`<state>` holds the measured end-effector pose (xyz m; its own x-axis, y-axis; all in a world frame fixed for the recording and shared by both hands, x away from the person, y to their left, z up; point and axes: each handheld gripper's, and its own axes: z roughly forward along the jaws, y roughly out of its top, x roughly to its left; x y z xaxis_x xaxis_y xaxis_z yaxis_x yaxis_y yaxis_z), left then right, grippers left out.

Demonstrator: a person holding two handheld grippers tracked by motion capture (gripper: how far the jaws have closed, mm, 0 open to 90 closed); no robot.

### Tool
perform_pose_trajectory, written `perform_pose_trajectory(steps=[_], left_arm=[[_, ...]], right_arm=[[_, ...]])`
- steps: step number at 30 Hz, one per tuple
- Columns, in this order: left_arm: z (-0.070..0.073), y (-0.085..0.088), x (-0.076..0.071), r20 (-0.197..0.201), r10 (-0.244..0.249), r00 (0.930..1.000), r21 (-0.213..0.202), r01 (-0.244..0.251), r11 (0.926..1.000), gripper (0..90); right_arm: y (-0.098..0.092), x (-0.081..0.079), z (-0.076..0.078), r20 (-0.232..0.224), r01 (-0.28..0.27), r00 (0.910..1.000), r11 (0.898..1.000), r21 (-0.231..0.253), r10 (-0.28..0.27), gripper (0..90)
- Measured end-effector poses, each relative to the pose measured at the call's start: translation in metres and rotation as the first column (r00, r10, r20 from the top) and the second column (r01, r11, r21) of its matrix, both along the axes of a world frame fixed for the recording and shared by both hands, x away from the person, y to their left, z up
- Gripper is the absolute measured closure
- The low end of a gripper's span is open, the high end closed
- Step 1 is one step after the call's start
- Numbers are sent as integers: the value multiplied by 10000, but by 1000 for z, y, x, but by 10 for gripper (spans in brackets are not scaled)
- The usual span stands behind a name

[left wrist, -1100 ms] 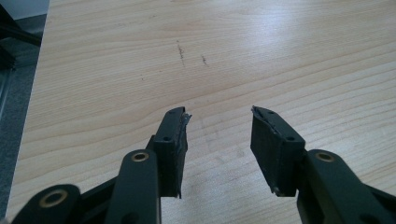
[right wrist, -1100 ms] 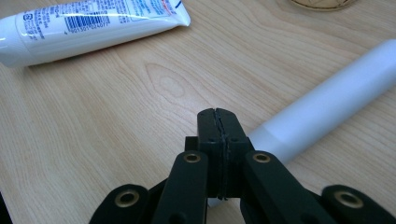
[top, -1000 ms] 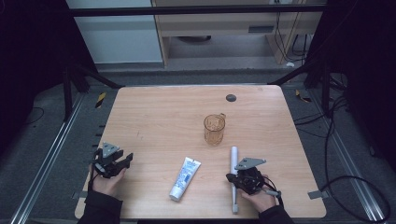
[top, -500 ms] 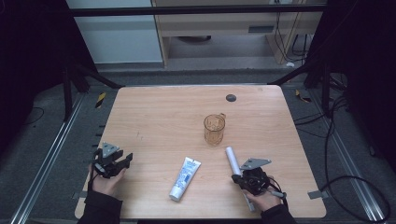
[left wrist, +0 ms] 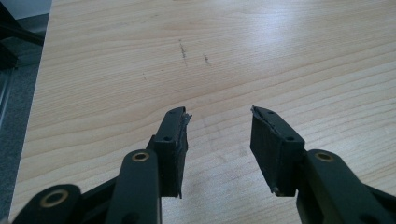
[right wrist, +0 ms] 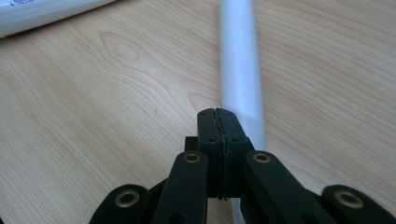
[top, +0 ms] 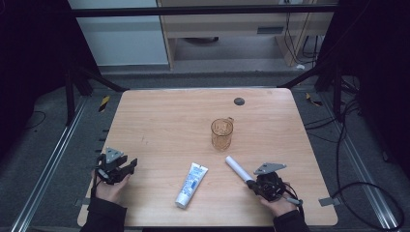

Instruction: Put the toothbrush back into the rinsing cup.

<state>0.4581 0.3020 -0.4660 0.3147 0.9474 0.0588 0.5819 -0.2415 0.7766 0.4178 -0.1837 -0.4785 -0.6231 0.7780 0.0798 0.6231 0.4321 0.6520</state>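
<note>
A white cylinder (top: 237,167) lies slanted on the wooden table (top: 164,121), its near end under my right gripper (top: 252,183). In the right gripper view the jaws of the right gripper (right wrist: 219,114) are pressed together just over the white cylinder (right wrist: 239,60), which runs on beneath them; nothing shows between them. A white toothpaste tube (top: 191,185) lies to the left of it, and its edge (right wrist: 42,11) shows at the top left of that view. A clear amber cup (top: 222,134) stands upright mid-table. My left gripper (top: 131,165) rests at the table's left front, and its jaws (left wrist: 219,116) are open over bare wood.
A small dark disc (top: 239,101) sits near the table's far edge. Metal rails and cables run along the floor on both sides. Bare wood lies between the left gripper and the tube.
The white cylinder has swung from lying straight front-to-back to a slant, its far end now pointing left toward the cup. The right gripper shifted slightly right and nearer. The left gripper stayed put.
</note>
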Motion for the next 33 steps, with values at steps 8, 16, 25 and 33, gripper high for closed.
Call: perform_pose_trajectory(steps=[8,16,25,33], left_arm=[[0,0,0,11,10,10000,5,-10,10000,553],[0,0,0,4,10,10000,14,-10,10000,554],[0,0,0,2,43,10000,50,-43,10000,556],[0,2,1,-35,101,9999,90,-101,9999,574]], right_arm=[[-7,1,0,-40,248,9997,9997,-78,-248,897],[-8,2,0,-34,335,9994,9991,-256,-336,897],[2,11,12,561,634,9962,9967,498,-662,897],[25,38,13,1061,1548,9807,9834,944,-1645,900]])
